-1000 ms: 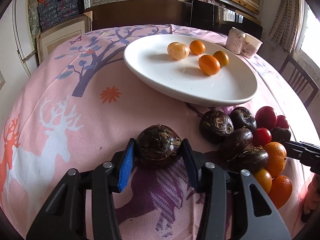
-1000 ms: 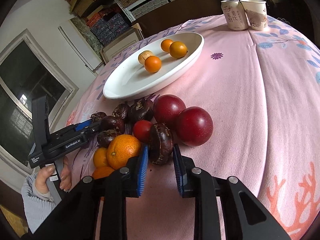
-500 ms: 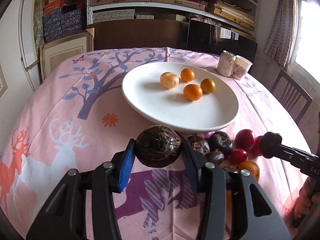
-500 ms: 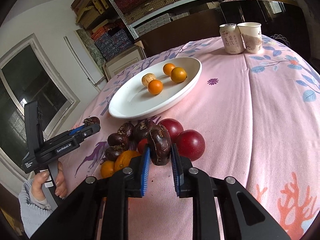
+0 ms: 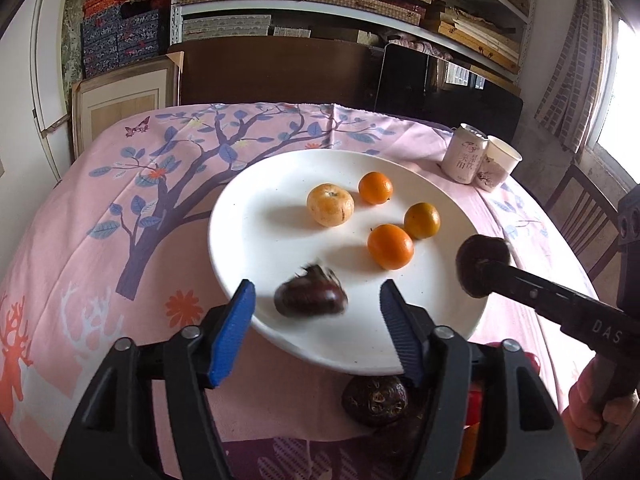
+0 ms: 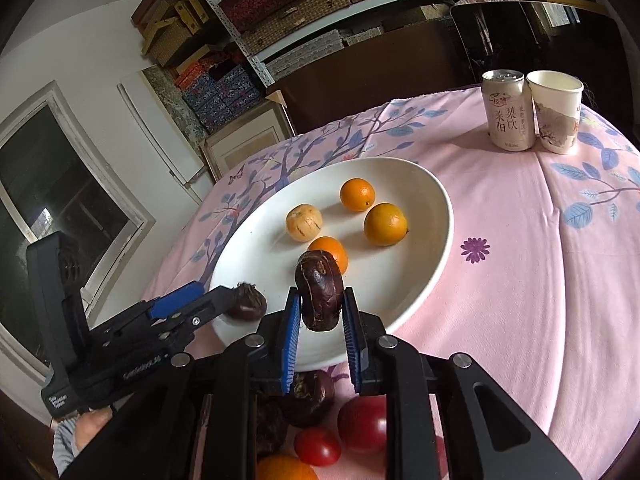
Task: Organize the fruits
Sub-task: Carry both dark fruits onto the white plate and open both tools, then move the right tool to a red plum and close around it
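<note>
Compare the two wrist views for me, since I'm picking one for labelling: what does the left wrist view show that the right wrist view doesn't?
Only the left wrist view shows the left gripper from behind, fingers wide apart, and a wooden chair. Only the right wrist view shows red fruits near the plate and a dark window. Both show the white plate with four orange fruits, the dark fruit just inside its rim, the right gripper clamping another dark fruit, the can and the paper cup.

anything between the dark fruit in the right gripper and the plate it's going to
Nothing visible blocks it. The right gripper holds the dark fruit over the near part of the white plate, which is bare there. The nearest orange sits just beyond.
</note>
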Tool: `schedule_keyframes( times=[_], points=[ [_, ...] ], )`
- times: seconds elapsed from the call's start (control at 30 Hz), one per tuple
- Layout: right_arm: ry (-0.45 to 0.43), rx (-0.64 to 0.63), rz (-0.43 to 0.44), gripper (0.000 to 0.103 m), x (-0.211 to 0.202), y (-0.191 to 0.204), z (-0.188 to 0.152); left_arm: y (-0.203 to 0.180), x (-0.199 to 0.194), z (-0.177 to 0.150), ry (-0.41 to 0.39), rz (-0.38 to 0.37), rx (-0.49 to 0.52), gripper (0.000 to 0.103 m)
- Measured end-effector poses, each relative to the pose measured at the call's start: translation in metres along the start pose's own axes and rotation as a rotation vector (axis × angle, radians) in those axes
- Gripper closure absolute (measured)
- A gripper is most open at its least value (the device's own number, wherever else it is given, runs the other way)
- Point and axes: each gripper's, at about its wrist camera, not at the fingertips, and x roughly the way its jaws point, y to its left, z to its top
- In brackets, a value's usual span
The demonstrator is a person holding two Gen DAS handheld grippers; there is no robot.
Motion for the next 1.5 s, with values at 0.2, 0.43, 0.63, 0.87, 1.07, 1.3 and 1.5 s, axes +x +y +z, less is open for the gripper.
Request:
schedule_keyframes(
  times=[0.2,0.43,0.63,0.87,1.07,1.3,1.5],
  points=[
    [-0.008,0.006,-0.005,0.078,-0.010,-0.009,-0.006,0.012,-0.004,-0.009,0.016,0.002,-0.012,0.024],
    [-0.037,-0.047,-0.037,0.065,-0.036,-0.007,-0.025,0.017,-0.025,-0.029,-0.017,0.028,-0.030,0.014],
    [-0.015,-0.013,-0.100,0.042,-0.055,-0.028,-0.049,0.024,-0.043,-0.057,-0.014,0.050,-0.047,0.008],
    [0.029,-0.010,-0.146,0.041,-0.065,-0.041,-0.079,0.037,-0.050,-0.070,-0.001,0.040,-0.120,0.006],
    [0.058,-0.051,-0.176,0.041,-0.057,-0.033,-0.083,0.028,-0.047,-0.072,0.008,0.052,-0.083,0.006],
    [0.079,-0.056,-0.189,0.041,-0.050,-0.034,-0.083,0.018,-0.048,-0.073,0.009,0.046,-0.043,0.006],
    [0.089,-0.060,-0.174,0.043,-0.044,-0.032,-0.081,0.001,-0.053,-0.074,-0.018,0.021,0.026,0.006]
  ],
)
